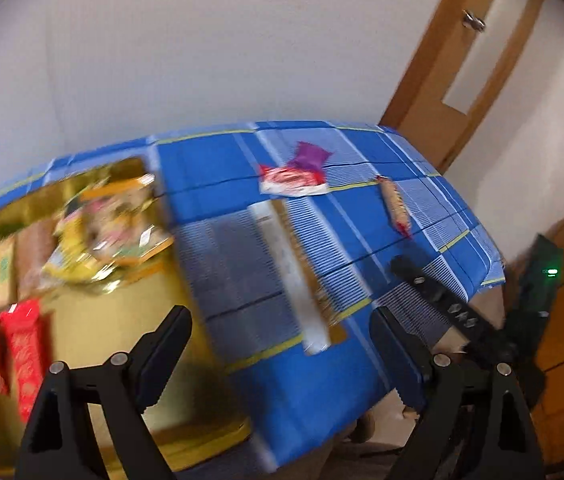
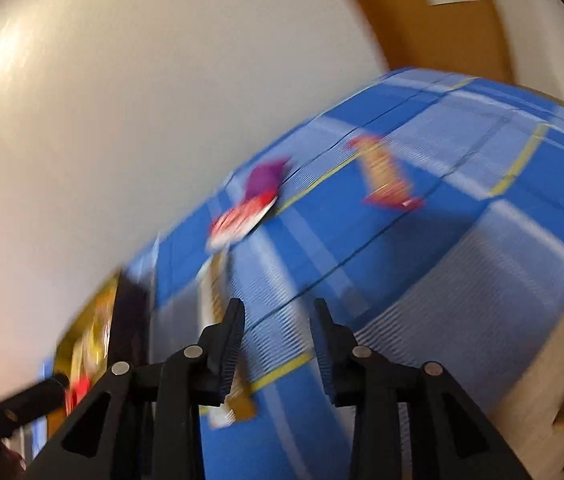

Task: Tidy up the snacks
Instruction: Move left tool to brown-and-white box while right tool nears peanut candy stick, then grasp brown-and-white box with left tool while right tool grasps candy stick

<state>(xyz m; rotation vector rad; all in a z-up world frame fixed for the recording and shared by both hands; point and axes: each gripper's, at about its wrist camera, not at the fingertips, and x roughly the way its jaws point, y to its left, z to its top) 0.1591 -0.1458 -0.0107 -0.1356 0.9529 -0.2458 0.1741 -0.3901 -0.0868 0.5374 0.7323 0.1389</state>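
Observation:
A gold tray holding several snack packs sits on the left of a blue checked tablecloth. Loose on the cloth lie a long white-and-brown bar, a red-and-white packet, a purple packet and a small red-ended bar. My left gripper is open and empty above the cloth, just right of the tray. My right gripper is open and empty over the near end of the long bar. The right wrist view is blurred; it shows the red packet, purple packet and small bar.
The right gripper's body reaches in at the right of the left wrist view. A white wall stands behind the table, a wooden door at the back right. The table's near edge drops to the floor.

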